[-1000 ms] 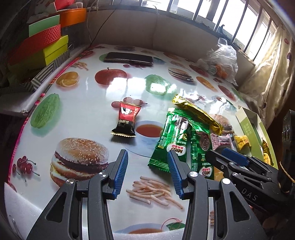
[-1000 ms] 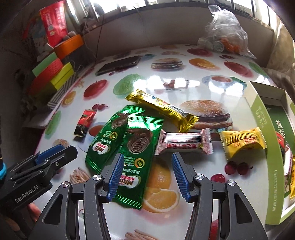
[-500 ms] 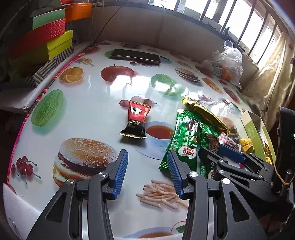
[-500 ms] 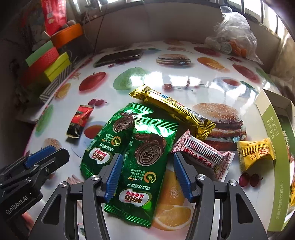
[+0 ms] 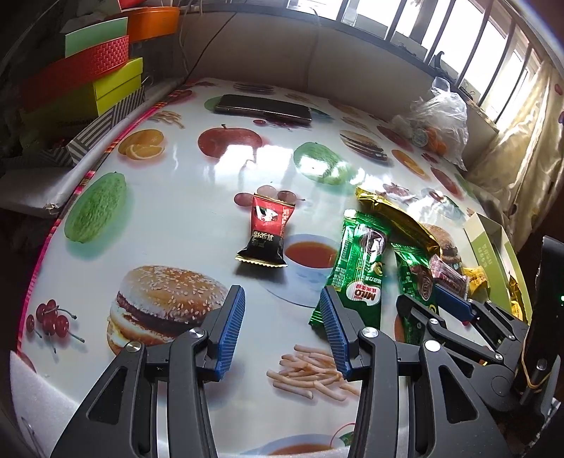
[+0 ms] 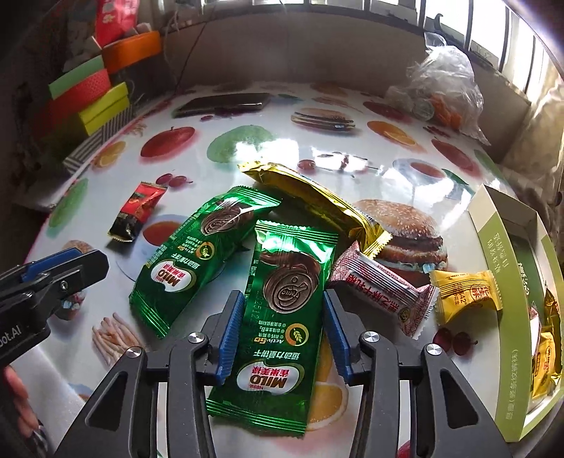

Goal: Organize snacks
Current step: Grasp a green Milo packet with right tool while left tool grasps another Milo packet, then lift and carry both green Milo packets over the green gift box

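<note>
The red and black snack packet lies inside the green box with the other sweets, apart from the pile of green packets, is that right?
Not quite. In the left wrist view the red and black snack packet lies on the bare tablecloth, not inside the green box. It does lie apart from the green packets. The green box stands at the far right of the table.

Room: table point(image 5: 197, 225) under barred window point(image 5: 416, 31), bright daylight.
Glossy food-print tablecloth throws glare near table centre. Low beige wall point(image 5: 268, 63) runs behind the table, cable point(image 5: 208, 45) hanging down it. Curtain point(image 5: 521, 169) at table's right. Stacked coloured boxes point(image 5: 95, 77) off its left edge. Phone point(image 5: 264, 108) at far side.
</note>
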